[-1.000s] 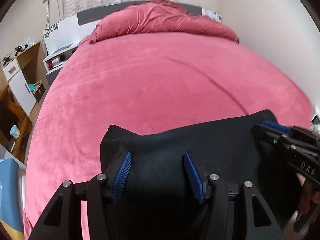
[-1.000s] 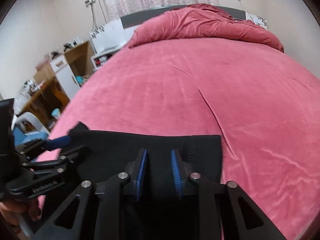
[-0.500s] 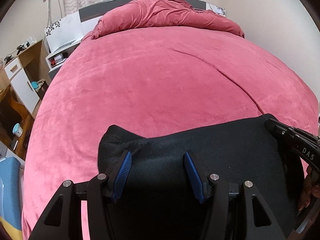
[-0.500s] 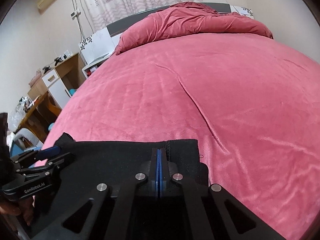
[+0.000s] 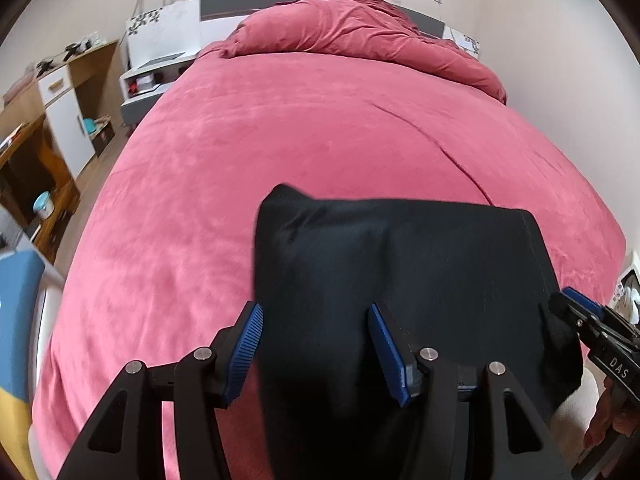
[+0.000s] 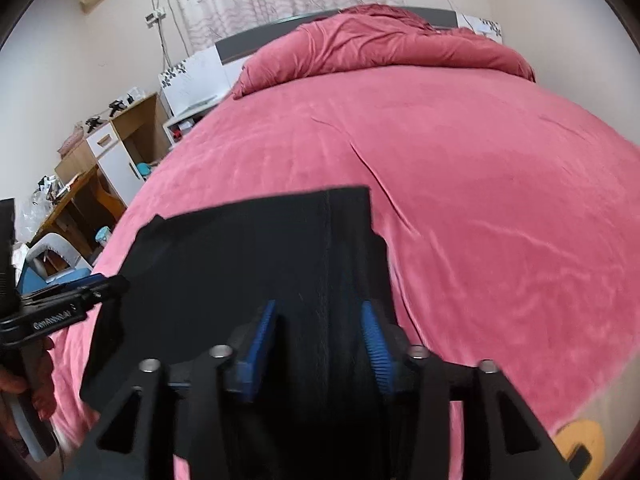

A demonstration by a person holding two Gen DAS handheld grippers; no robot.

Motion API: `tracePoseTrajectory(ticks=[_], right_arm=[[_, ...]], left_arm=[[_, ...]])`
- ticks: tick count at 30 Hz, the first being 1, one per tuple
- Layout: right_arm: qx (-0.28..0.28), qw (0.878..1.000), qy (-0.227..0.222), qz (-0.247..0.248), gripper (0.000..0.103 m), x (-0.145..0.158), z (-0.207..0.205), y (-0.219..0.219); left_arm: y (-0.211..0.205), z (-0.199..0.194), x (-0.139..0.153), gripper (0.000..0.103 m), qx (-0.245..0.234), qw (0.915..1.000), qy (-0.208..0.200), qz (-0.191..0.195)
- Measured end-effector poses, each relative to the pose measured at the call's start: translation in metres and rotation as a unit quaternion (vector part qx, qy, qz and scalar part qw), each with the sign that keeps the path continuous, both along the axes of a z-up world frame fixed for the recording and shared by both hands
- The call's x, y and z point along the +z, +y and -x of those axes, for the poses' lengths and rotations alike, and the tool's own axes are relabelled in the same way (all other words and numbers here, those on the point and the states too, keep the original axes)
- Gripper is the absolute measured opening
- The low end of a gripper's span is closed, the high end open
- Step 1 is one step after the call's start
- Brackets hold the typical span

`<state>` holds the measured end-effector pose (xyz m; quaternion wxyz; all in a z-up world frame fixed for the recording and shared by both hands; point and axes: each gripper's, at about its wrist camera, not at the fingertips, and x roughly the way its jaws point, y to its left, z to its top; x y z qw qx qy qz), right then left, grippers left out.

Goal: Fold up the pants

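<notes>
Right gripper [image 6: 320, 330] jaws just opened, now apart over the black pants [image 6: 256, 256], nothing pinched. Left gripper [image 5: 316, 336] also spread wide over the fabric, gripping nothing. Pants lie folded at the near edge of the red bed [image 5: 320, 128]; bunched duvet [image 5: 360, 36] at the far end.
</notes>
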<state>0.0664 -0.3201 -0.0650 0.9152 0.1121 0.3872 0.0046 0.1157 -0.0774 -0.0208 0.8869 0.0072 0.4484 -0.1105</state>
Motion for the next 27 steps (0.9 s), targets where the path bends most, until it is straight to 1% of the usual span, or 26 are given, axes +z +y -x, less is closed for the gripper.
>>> tracePoseTrajectory(ticks=[1,3,5,6,7,11,12,14,15,16,18,21,24,27], right_arm=[[-0.005,1.0,0.004,0.0,0.061,-0.001,0.003,-0.002],[-0.009,1.0,0.011,-0.018,0.071,-0.005,0.008,-0.011],[-0.018,0.999,0.023,-0.038,0.075,-0.01,0.008,-0.02],[-0.019,0.998,0.031,-0.057,0.077,-0.014,0.006,-0.028],[-0.019,0.996,0.041,-0.074,0.078,-0.018,0.003,-0.033],[-0.006,0.987,0.084,-0.136,0.08,-0.038,-0.012,-0.053],[0.002,0.984,0.092,-0.154,0.082,-0.042,-0.016,-0.056],[0.011,0.979,0.099,-0.177,0.083,-0.048,-0.022,-0.062],[0.015,0.977,0.102,-0.185,0.084,-0.05,-0.024,-0.064],[0.023,0.974,0.108,-0.198,0.084,-0.054,-0.028,-0.067],[0.029,0.97,0.115,-0.211,0.085,-0.059,-0.033,-0.07],[0.038,0.962,0.125,-0.239,0.087,-0.066,-0.042,-0.078],[0.052,0.956,0.129,-0.258,0.088,-0.072,-0.049,-0.081],[0.062,0.954,0.127,-0.265,0.087,-0.075,-0.055,-0.082]], left_arm=[[0.005,0.003,-0.001,0.057,0.003,1.0,0.002,-0.001],[0.017,0.008,-0.005,0.057,0.009,0.9999,0.004,0.004],[0.028,0.01,-0.01,0.062,0.007,0.9997,0.012,0.02],[0.033,0.01,-0.013,0.064,0.004,0.9994,0.016,0.03],[0.04,0.01,-0.016,0.065,-0.001,0.9985,0.023,0.05],[0.053,0.004,-0.023,0.067,-0.014,0.9933,0.05,0.103],[0.056,0.002,-0.024,0.07,-0.019,0.992,0.055,0.112],[0.06,-0.003,-0.028,0.071,-0.034,0.9884,0.069,0.131],[0.063,-0.007,-0.03,0.072,-0.041,0.9857,0.077,0.144],[0.065,-0.01,-0.033,0.072,-0.053,0.9813,0.091,0.161],[0.064,-0.017,-0.04,0.073,-0.09,0.9699,0.125,0.188],[0.061,-0.026,-0.052,0.073,-0.128,0.952,0.171,0.22],[0.058,-0.033,-0.06,0.073,-0.139,0.9397,0.197,0.243],[0.054,-0.037,-0.067,0.073,-0.14,0.9318,0.212,0.26]])
